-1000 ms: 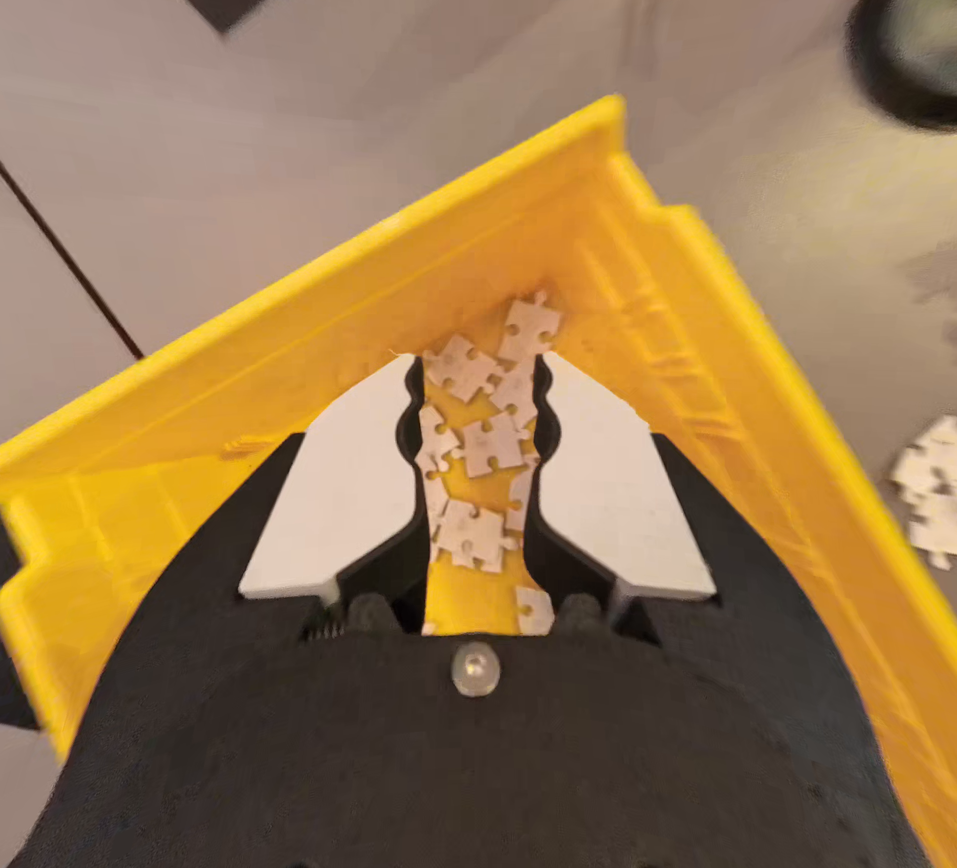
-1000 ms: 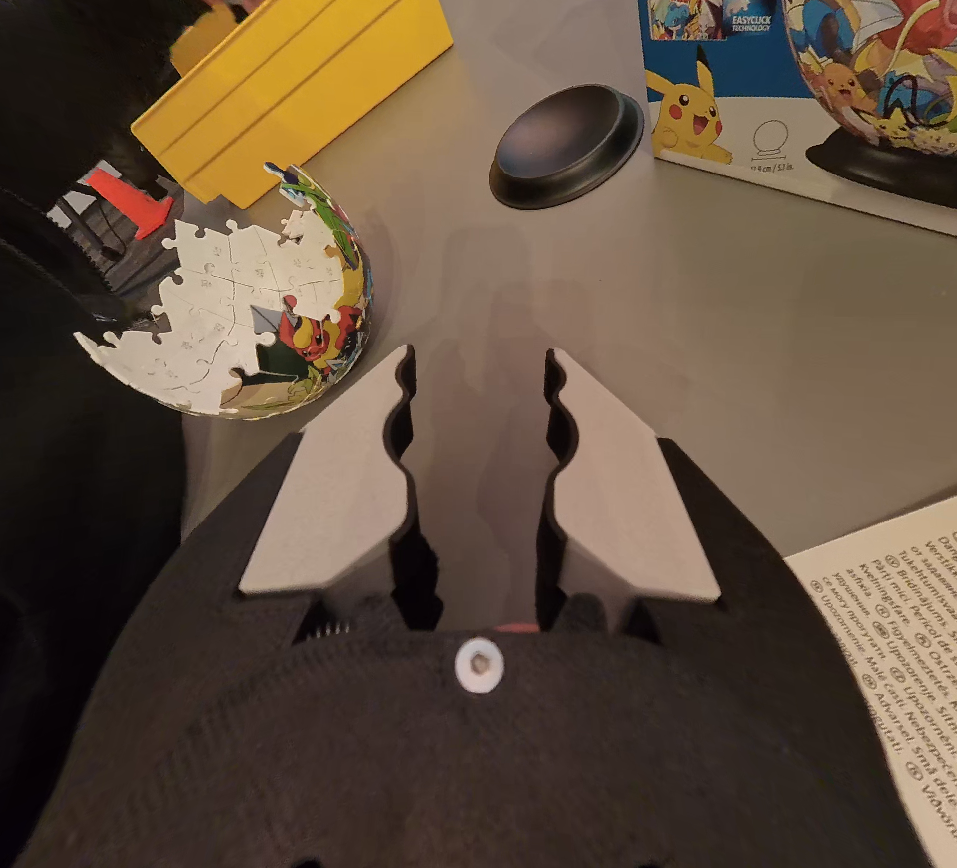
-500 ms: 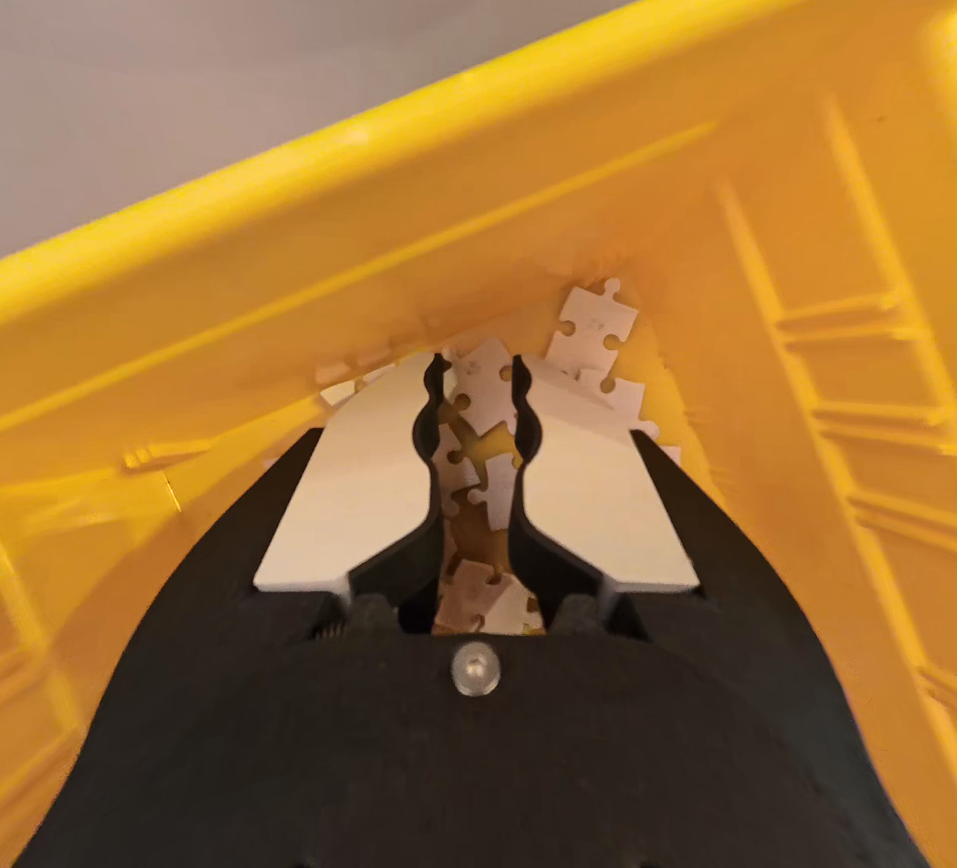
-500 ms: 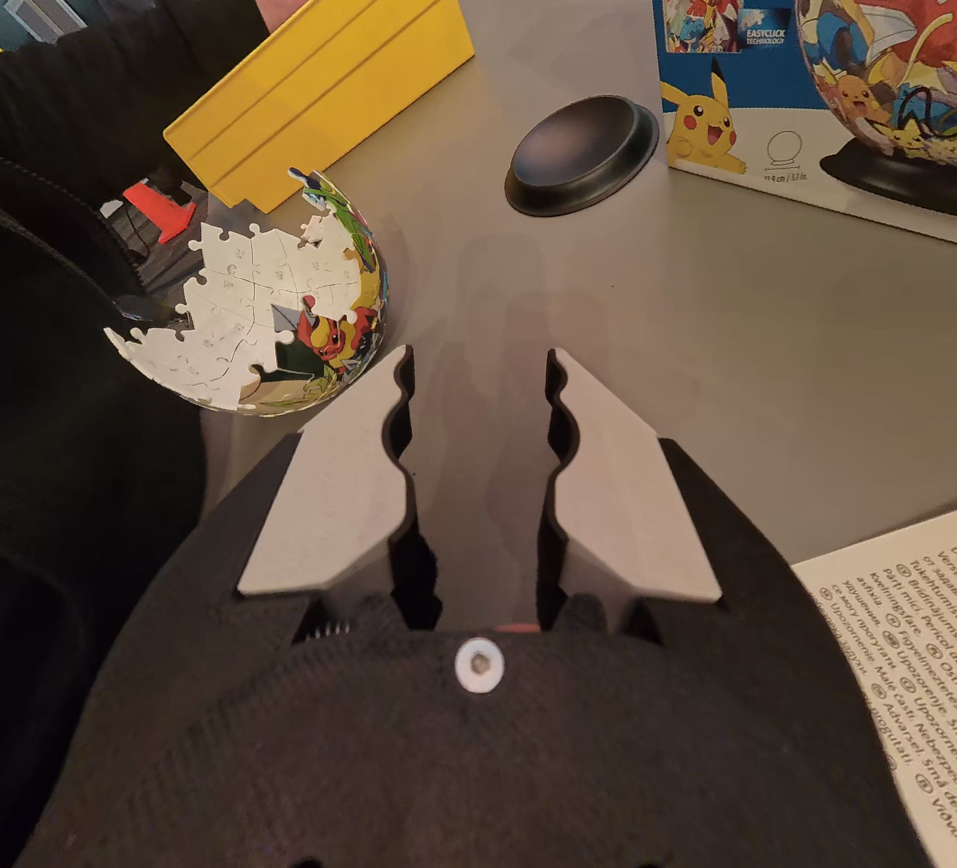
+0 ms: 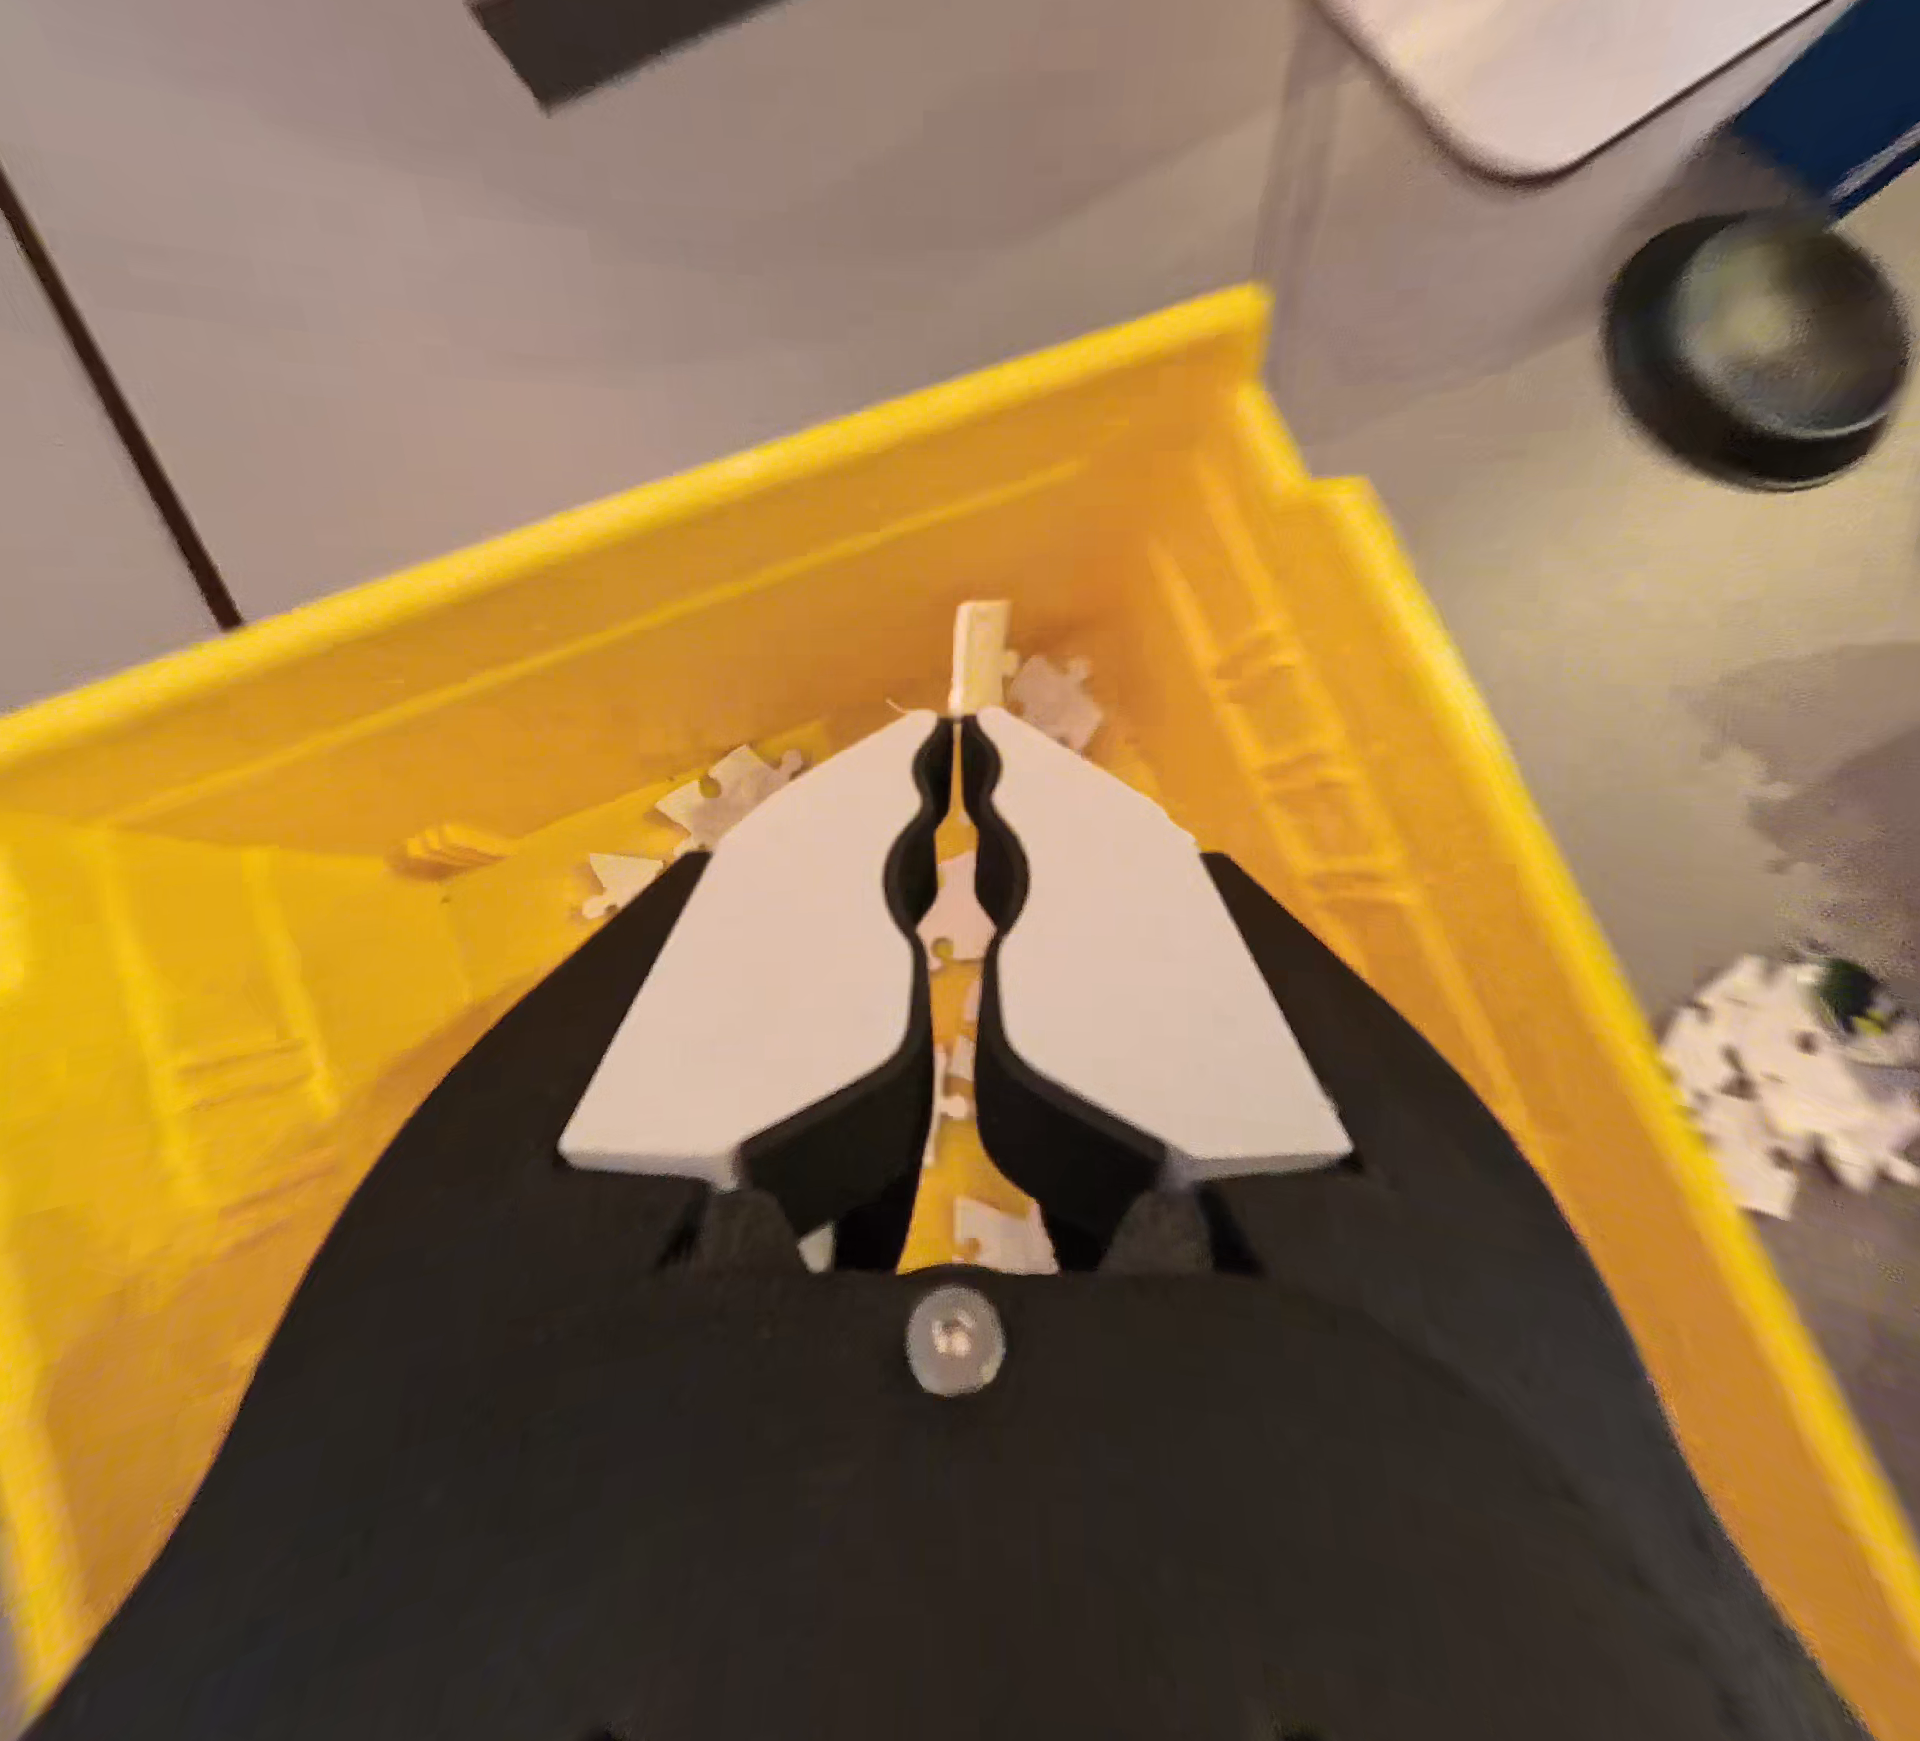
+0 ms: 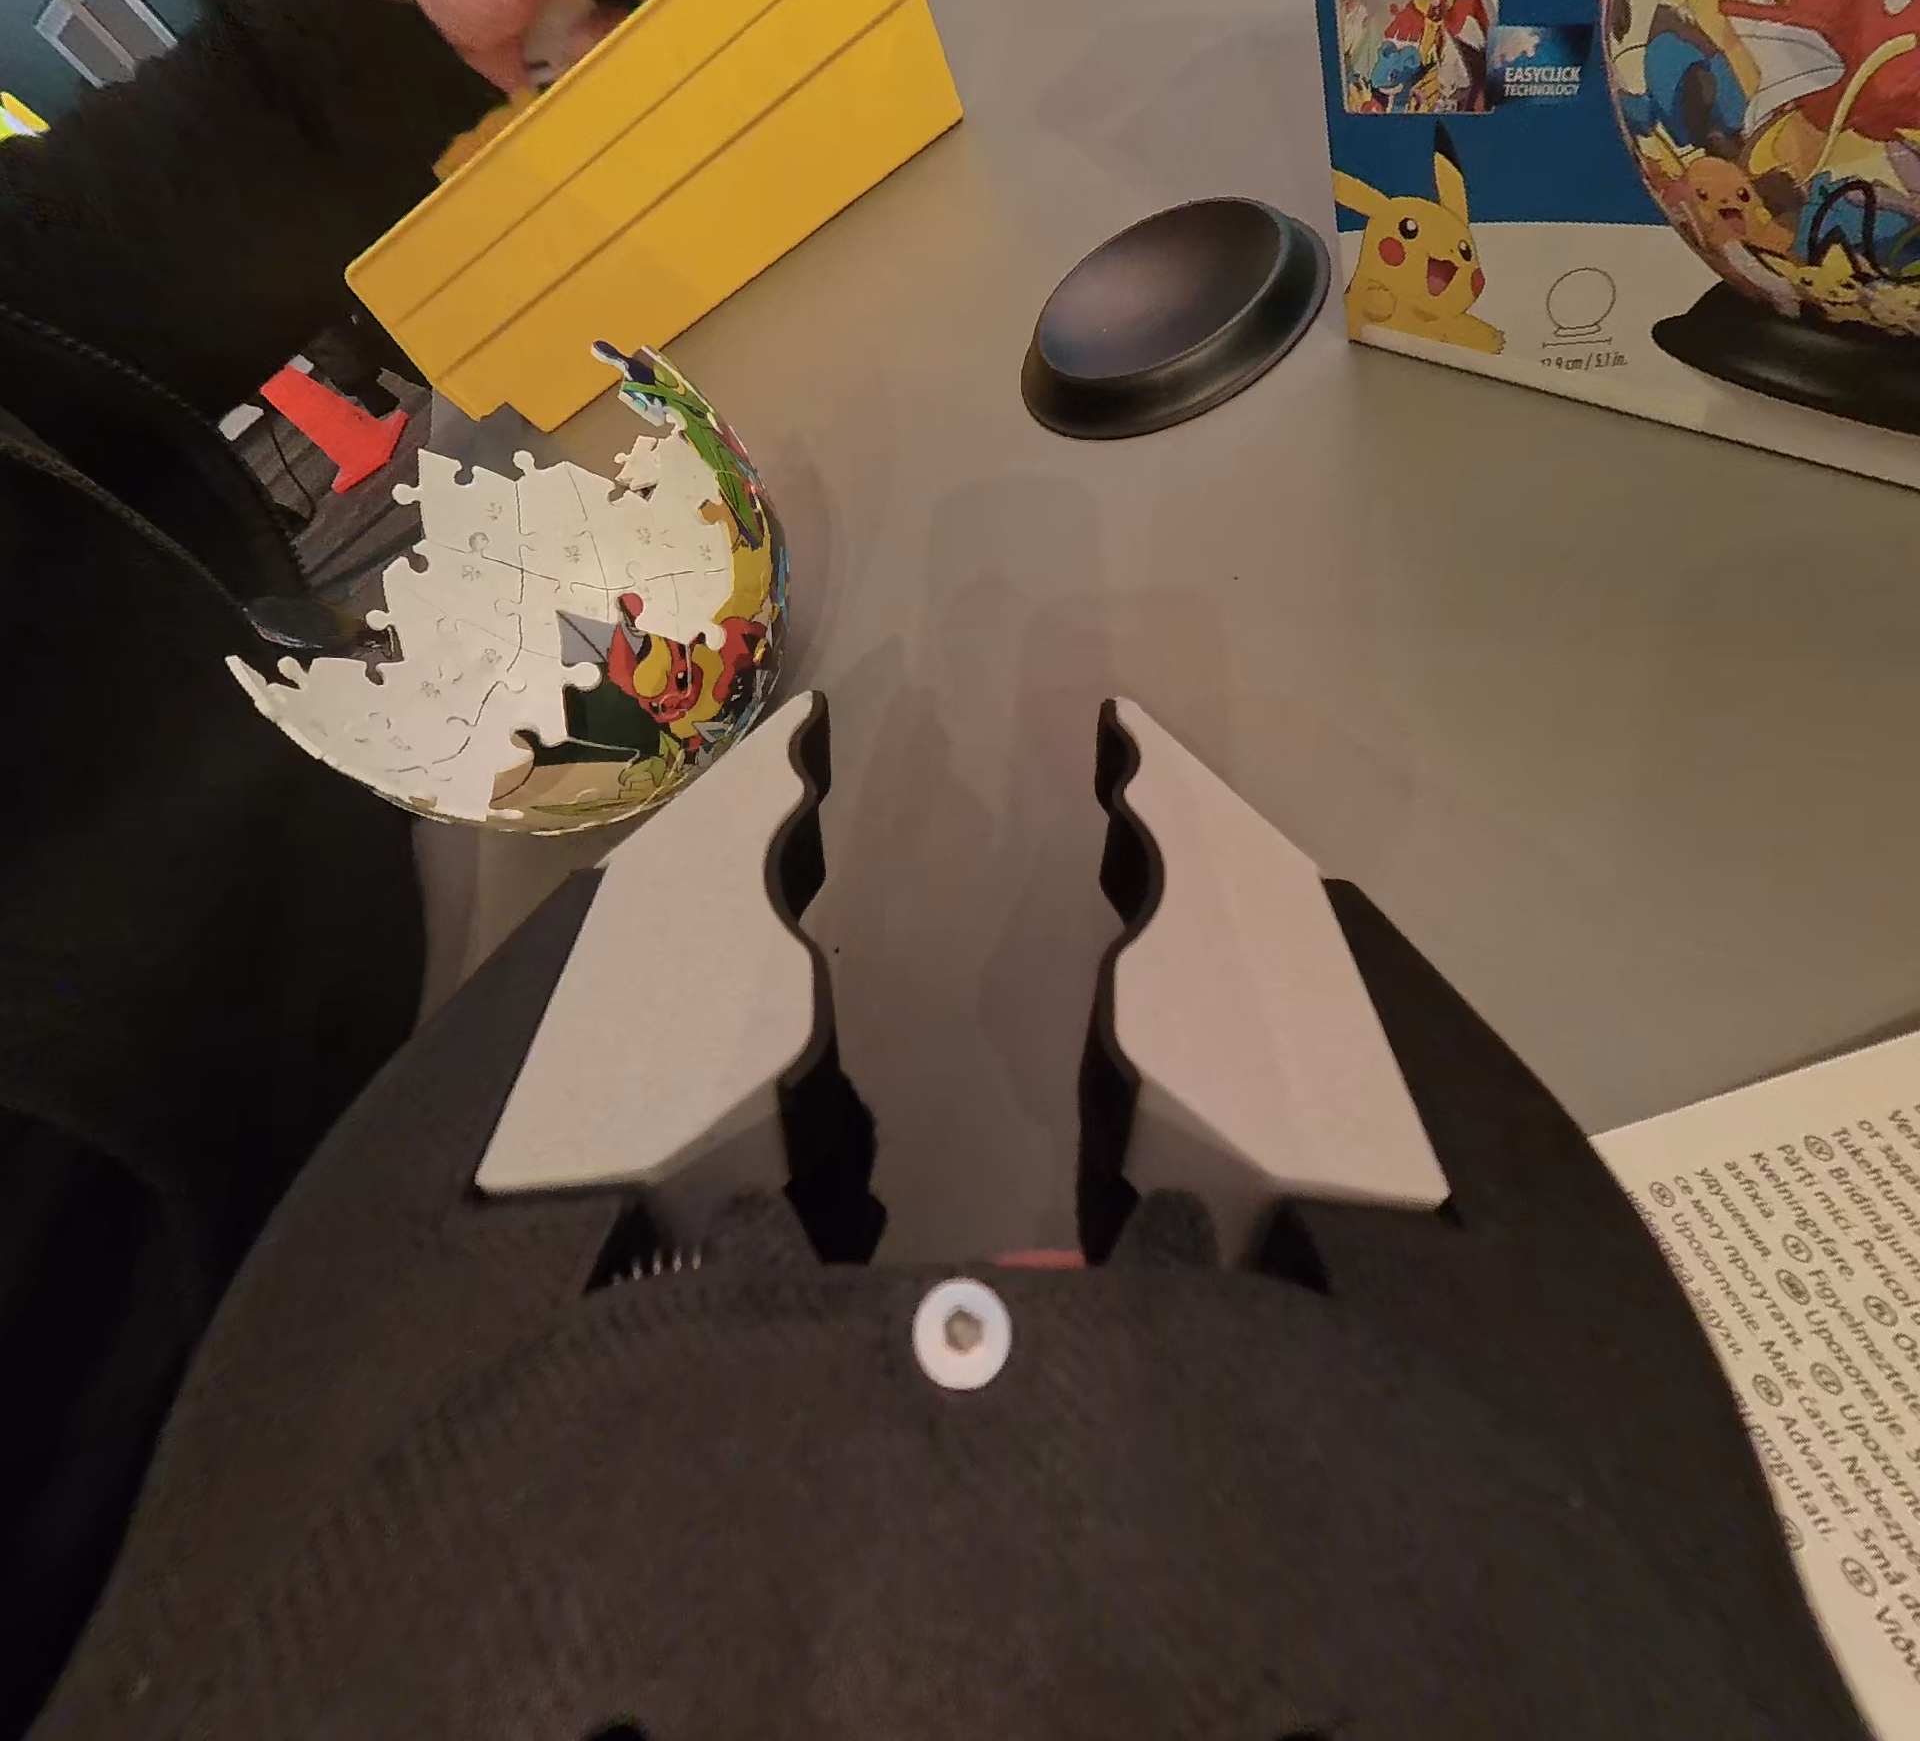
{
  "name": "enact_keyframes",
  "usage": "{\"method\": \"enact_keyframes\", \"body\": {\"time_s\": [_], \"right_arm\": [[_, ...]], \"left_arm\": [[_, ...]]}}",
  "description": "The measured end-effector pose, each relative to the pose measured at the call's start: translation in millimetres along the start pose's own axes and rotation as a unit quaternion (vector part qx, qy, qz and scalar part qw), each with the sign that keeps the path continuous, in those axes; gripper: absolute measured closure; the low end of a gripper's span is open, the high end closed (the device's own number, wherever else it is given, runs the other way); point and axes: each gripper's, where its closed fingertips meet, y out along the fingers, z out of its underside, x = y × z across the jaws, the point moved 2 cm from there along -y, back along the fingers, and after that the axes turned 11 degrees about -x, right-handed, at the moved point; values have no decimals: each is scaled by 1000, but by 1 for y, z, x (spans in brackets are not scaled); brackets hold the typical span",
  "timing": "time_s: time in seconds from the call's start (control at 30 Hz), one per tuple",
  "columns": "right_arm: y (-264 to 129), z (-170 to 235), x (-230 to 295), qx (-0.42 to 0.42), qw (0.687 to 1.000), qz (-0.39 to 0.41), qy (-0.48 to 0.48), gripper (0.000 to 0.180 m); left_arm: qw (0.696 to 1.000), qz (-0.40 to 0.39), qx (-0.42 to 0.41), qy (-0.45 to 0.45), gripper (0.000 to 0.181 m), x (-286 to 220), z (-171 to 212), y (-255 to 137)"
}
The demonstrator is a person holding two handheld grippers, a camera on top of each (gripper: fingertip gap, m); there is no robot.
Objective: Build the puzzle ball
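Grey pads on the left hand-held gripper (image 5: 964, 723) are pinched together on a single pale puzzle piece (image 5: 980, 652), which stands on edge and pokes out just past the tips, over the far inner corner of the yellow bin (image 5: 727, 548). More loose pieces (image 5: 732, 782) lie on the bin floor beneath and beside the fingers. Such a piece looks thin, light and stiff, likely slick on its printed face, so a narrow edge-on pinch near the tips could let it twist or slip; a hold across its flat body seems safer than one on a tab. The right hand-held gripper (image 6: 964, 720) hangs over bare tabletop (image 6: 1455, 652) with its jaws spread wide and nothing between them. The partly built puzzle ball (image 6: 540, 611), an open curved shell showing white piece backs inside and colour outside, sits just beyond and to the left of the right gripper's left finger, apart from it, and just in front of the yellow bin. The shell probably flexes and could pop apart if squeezed, so it wants a gentle hold low on its finished wall. Farther out lie a black round stand (image 6: 1174, 320), the puzzle box (image 6: 1621, 81) and a printed leaflet (image 6: 1787, 1276)
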Motion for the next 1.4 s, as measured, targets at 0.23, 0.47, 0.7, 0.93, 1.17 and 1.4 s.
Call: {"method": "enact_keyframes", "body": {"time_s": [0.23, 0.47, 0.7, 0.93, 1.17, 1.4], "right_arm": [[1, 1, 2, 4, 1000, -3, -4, 129], [0, 2, 1, 4, 1000, -3, -3, 129], [0, 2, 2, 6, 1000, -4, -4, 129], [0, 2, 2, 6, 1000, -5, -6, 129], [1, 3, 1, 9, 1000, -1, -7, 129], [1, 2, 0, 6, 1000, 2, -1, 129]], "left_arm": [[999, -21, 0, 49, 180, -18, -6, -36], [994, -7, -81, 70, 180, -70, -42, -83], [989, 60, -103, 89, 180, -212, -22, -80], [998, -3, -59, 30, 180, -227, 62, -36], [998, -9, -50, -39, 167, -221, 92, -24], [994, 14, -105, -2, 162, -236, 64, -56]]}}
